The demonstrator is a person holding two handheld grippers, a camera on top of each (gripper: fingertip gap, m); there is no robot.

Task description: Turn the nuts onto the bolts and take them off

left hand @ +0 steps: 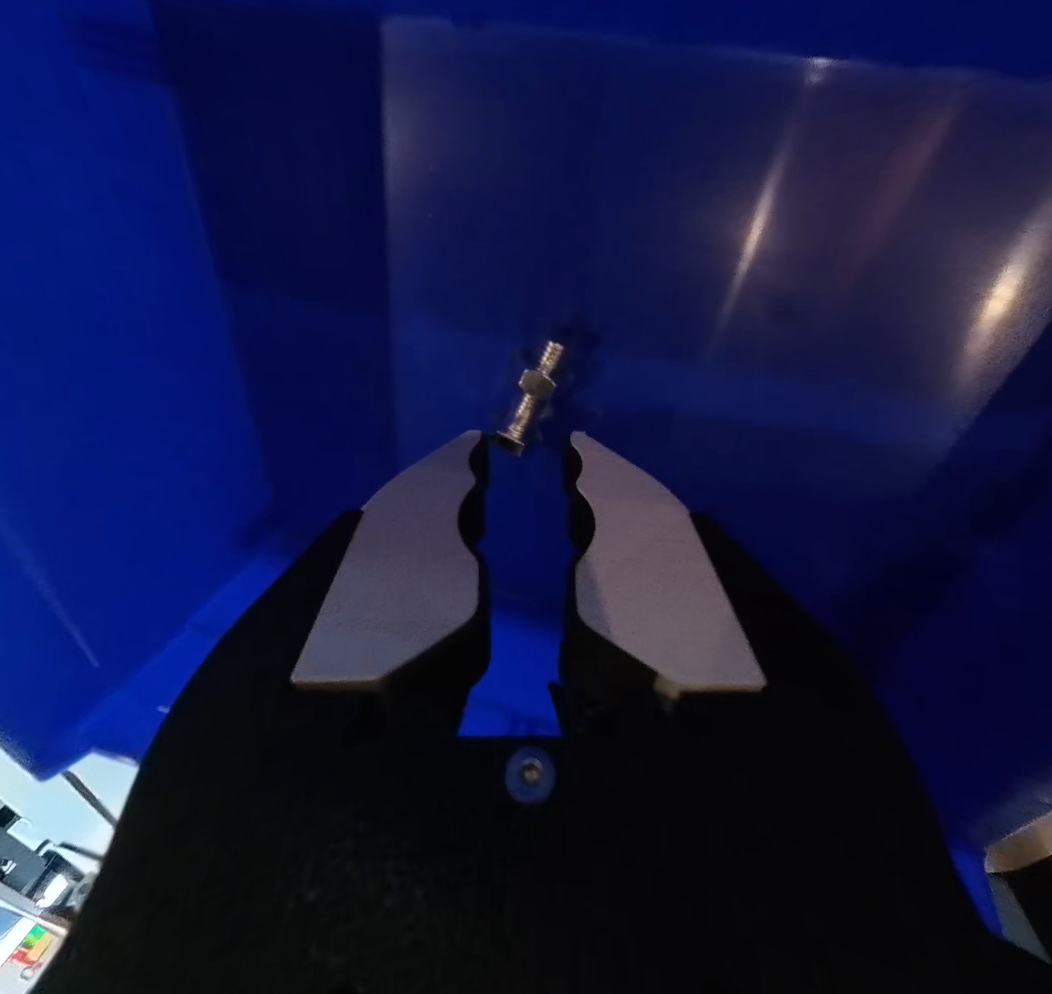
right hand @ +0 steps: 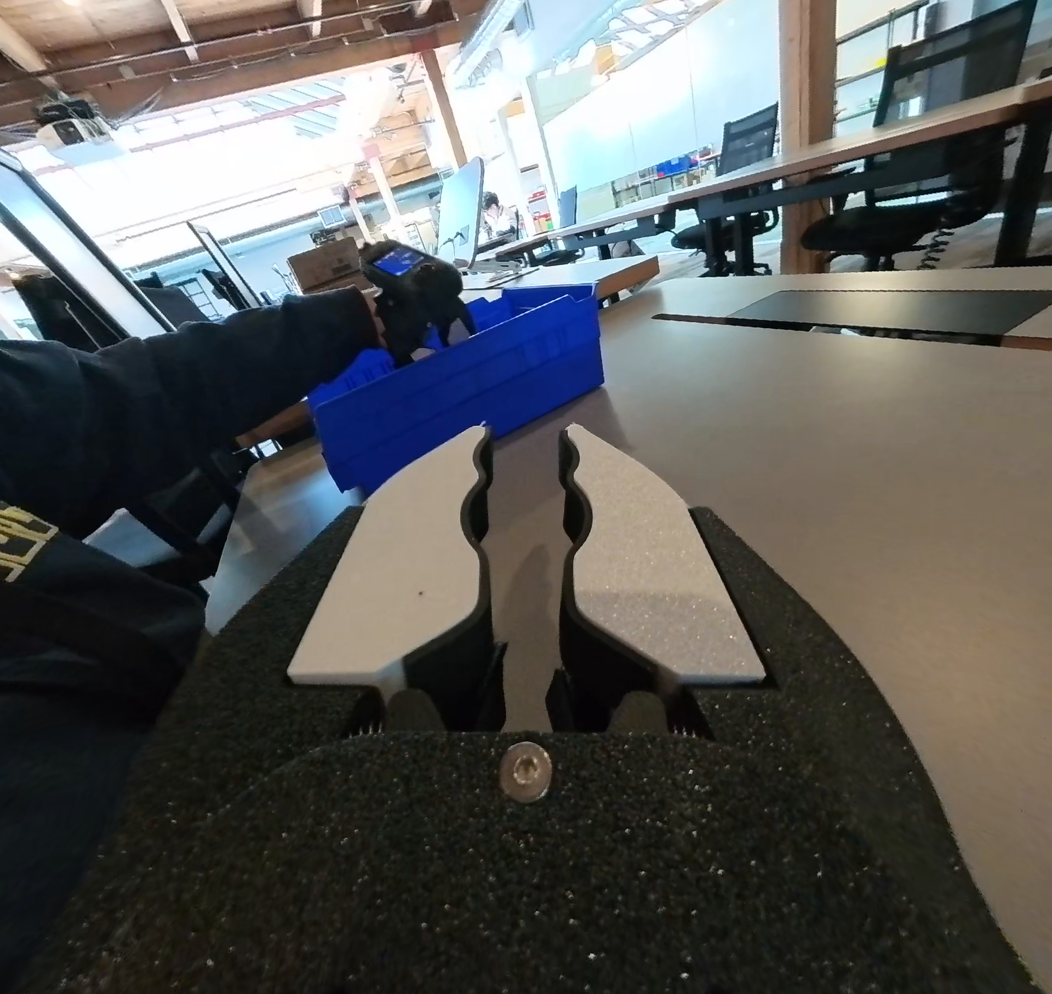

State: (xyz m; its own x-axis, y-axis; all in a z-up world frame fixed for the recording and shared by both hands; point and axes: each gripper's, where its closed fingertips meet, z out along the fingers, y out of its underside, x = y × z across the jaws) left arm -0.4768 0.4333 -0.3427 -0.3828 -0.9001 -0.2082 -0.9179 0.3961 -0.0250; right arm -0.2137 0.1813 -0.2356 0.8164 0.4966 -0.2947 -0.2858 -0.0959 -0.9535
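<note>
Inside the blue bin, the left gripper hangs with jaws released just short of the bolt, whose nut sits mid-thread. Risk: closing off-centre would likely nudge the small bolt aside or clip only its head. Nothing else shows in the bin, though blur hides corners. Over the table, the right gripper rests released, empty.
</note>
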